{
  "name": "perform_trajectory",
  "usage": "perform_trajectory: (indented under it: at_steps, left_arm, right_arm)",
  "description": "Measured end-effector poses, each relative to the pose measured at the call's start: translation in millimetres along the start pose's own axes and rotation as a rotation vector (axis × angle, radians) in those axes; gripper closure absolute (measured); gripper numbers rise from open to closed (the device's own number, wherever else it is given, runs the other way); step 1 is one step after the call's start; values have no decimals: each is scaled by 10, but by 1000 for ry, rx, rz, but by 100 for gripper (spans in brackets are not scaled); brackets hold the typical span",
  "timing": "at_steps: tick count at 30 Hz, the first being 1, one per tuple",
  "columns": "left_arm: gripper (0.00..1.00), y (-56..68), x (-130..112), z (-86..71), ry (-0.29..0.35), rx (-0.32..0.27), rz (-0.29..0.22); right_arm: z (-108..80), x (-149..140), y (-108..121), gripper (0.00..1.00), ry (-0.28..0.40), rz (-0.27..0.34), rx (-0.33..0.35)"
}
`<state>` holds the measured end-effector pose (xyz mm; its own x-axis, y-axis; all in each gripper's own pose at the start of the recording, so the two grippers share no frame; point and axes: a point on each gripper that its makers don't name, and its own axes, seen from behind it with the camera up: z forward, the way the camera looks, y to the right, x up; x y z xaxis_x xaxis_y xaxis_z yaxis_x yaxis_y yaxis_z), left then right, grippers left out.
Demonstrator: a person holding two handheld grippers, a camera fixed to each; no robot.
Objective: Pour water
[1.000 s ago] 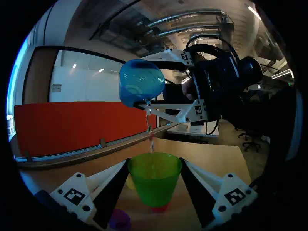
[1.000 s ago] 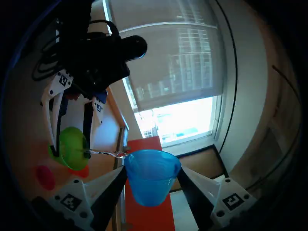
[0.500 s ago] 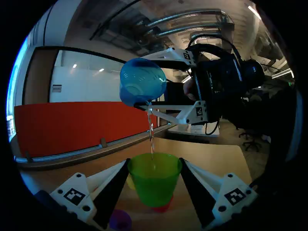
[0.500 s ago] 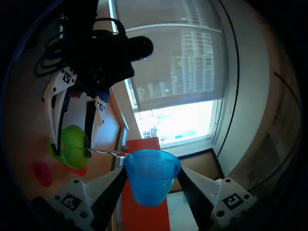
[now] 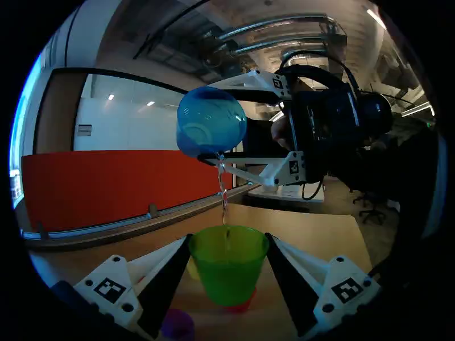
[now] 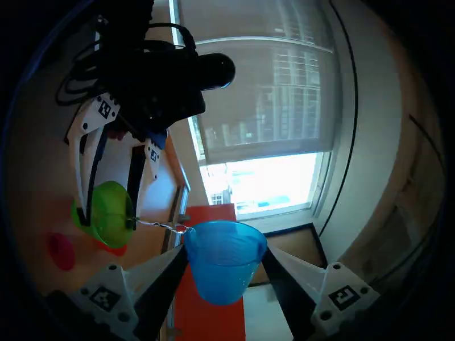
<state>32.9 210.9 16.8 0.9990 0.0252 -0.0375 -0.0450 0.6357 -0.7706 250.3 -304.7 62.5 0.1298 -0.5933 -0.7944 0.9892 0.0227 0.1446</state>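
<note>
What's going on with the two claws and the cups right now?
Left claw shut on green cup, upright. Right claw shut on blue cup, tipped above it. Thin water stream falling into green cup. Nothing blocking the stream.

**Left gripper view:** the camera sits behind the left gripper (image 5: 227, 241) and looks roughly level along its fingers. The green cup (image 5: 228, 270) between them is close to the lens, and the table (image 5: 318, 230) runs on past the fingertips.

**Right gripper view:** the camera rides behind the right gripper (image 6: 224, 250), rolled onto its side. The blue cup (image 6: 223, 273) sits close between the fingers, and a window (image 6: 267, 176) lies beyond the fingertips.

**Shared field** — each view takes in the other gripper, farther off beyond its own fingertips, along with both cups, the table and the thin stream (image 5: 223, 193) joining the cups.
</note>
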Motion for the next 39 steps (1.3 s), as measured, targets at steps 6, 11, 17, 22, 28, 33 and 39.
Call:
perform_trajectory:
  at_steps: [6, 11, 17, 22, 28, 33, 39]
  left_arm:
    - [10, -4, 23, -4, 3, 0, 1]
    - [10, -2, 28, -2, 5, 1, -2]
    - [10, -2, 24, 2, 3, 0, 0]
    - [10, -8, 35, 6, 6, 1, -2]
    - [9, -11, 34, 7, 6, 2, -2]
    - [10, -11, 34, 3, 8, 2, -2]
    - [10, -19, 29, -8, 7, 5, -4]
  right_arm:
    - [18, 13, 8, 9, -2, -21, -3]
    - [31, 25, 10, 9, -4, -44, -6]
    - [45, 46, 8, 9, -3, -65, -7]
    - [55, 71, 11, 9, -3, -90, -13]
    - [52, 123, 10, 9, -2, -115, -17]
    - [48, 164, 9, 9, -2, -140, -22]
    - [43, 169, 5, 9, -3, -168, -24]
